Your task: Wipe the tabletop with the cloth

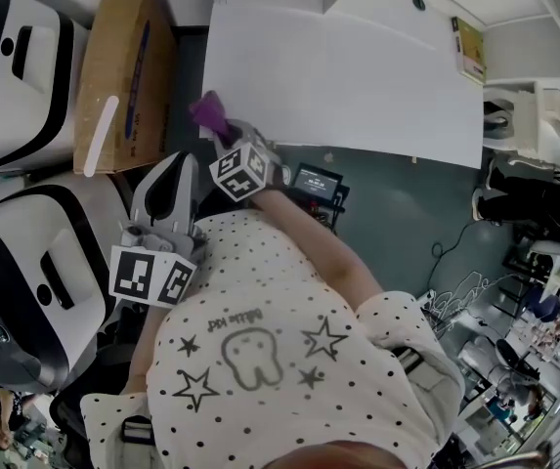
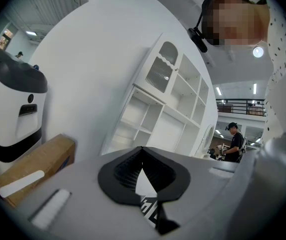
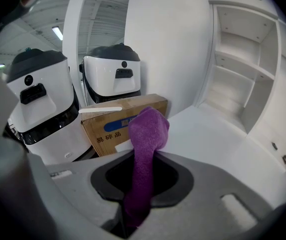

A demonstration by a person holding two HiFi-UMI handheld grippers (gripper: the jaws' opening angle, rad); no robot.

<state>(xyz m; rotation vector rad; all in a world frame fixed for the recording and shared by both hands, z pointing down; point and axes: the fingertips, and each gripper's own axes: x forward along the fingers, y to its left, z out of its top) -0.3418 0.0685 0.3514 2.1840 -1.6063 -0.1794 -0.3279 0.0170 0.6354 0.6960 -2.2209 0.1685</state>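
Right gripper (image 3: 143, 156) clamped on bunched cloth (image 3: 149, 129); slip likely if dragged hard across tabletop (image 1: 358, 76). Left gripper (image 2: 142, 151) closed, empty.

The worktop (image 1: 358, 76) is flanked at its left edge by a box (image 1: 123, 66), and machines (image 1: 25, 76) are stood left of that. Shelves (image 3: 242, 79) are set behind its far edge. The cloth (image 1: 207, 112) is gripped in the right claw (image 1: 225, 135) at the near left corner. The left claw (image 1: 184, 164) is held nearer, off the worktop.
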